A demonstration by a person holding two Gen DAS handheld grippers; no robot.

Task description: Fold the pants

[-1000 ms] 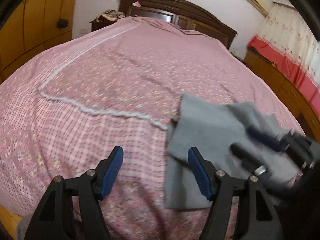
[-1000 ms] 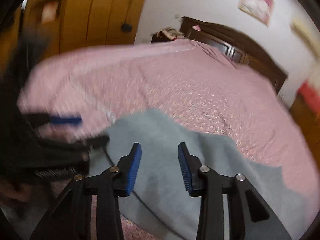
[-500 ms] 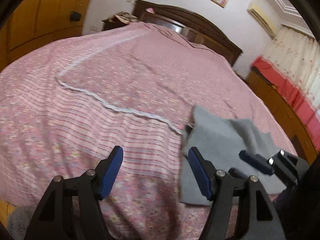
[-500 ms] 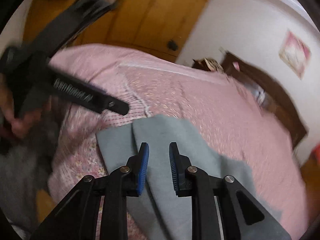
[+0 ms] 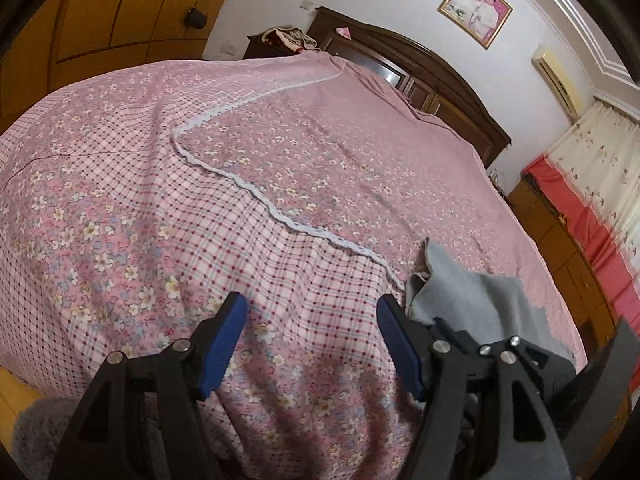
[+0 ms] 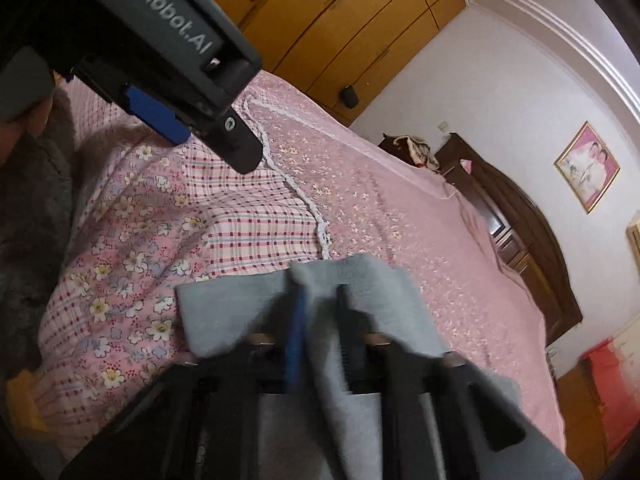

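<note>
- right hand-held gripper [image 6: 316, 336]: jaws clamped tight on a raised fold of the grey pants [image 6: 372, 292], cloth bunched between the pads.
- left hand-held gripper [image 5: 312, 340]: jaws standing wide apart with nothing between them, over the pink bedspread [image 5: 200, 200] just left of the pants.
- the pants lie near the bed's front edge, on the floral and checked cover.
- a white lace trim [image 5: 248, 188] runs across the cover beyond them.
- farthest back, the dark wooden headboard [image 5: 420, 60].

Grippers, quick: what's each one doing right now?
Left gripper: open, nothing between its jaws.
Right gripper: shut on a fold of the grey pants.
</note>
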